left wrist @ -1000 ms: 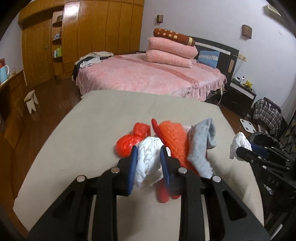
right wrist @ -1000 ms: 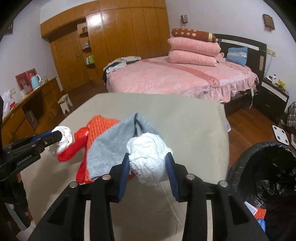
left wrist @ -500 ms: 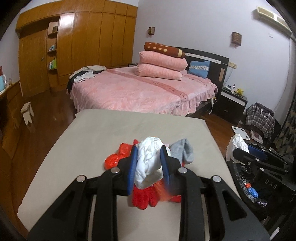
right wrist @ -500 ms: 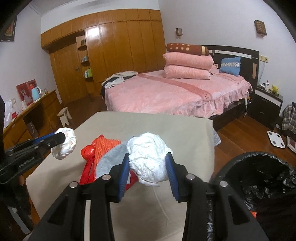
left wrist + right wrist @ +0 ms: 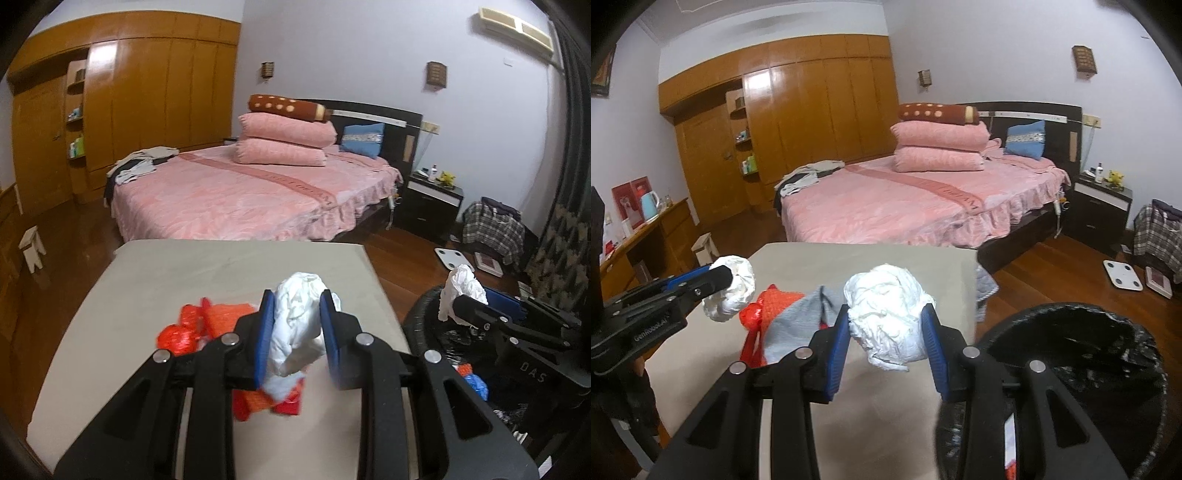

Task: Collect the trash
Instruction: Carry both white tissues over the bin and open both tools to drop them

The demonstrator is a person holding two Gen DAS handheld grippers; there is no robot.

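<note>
Beyond both sets of jaws stands the pink bed point(image 5: 923, 206). Below them spreads the beige table point(image 5: 229, 266), and right of the right gripper point(image 5: 886, 328) gapes the black-lined trash bin point(image 5: 1082, 354). Red and grey cloths point(image 5: 783, 317) lie under the left gripper point(image 5: 295, 325). Each gripper clamps its own wad (crumpled white paper): right wad point(image 5: 886, 314), left wad point(image 5: 295, 321).

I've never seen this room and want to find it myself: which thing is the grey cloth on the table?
Start at the beige table at the foot of the pink bed. On it lies a small pile beside the left gripper. The grey cloth is the soft, dull piece lying over the bright orange-red items.
</note>
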